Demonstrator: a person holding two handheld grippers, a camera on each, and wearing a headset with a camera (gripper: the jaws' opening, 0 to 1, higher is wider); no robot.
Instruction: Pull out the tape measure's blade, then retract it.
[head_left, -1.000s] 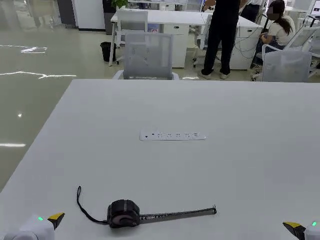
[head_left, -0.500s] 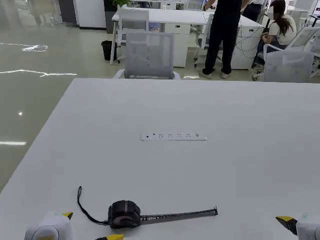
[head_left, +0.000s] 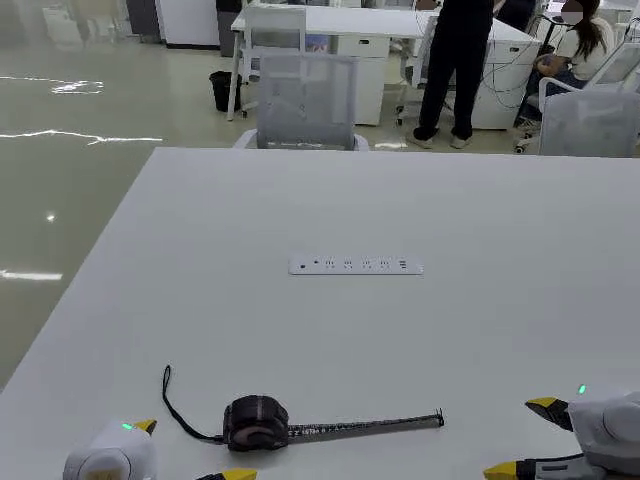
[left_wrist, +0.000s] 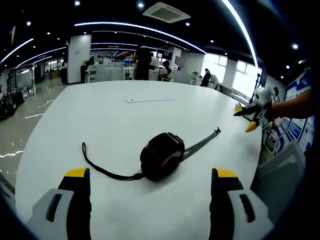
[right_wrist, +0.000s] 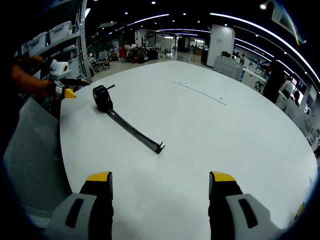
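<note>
with my left gripper (head_left: 190, 450) and right gripper (head_left: 520, 437) both released and empty, the tape measure (left_wrist: 161, 156) lies on the surface (head_left: 300, 200) just ahead of the left, so i'd clamp its case squarely before the right pinches the blade (right_wrist: 132, 129) hook (right_wrist: 159, 148).

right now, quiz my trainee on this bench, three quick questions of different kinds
1. True or false: the blade is fully inside the tape measure's case.
2. The left gripper is: A shut on the case; B open, clear of the case; C shut on the blade.
3. Fill in: farther along the table, beyond the case, lies a white ____.
Key: 1 false; 2 B; 3 power strip.
</note>
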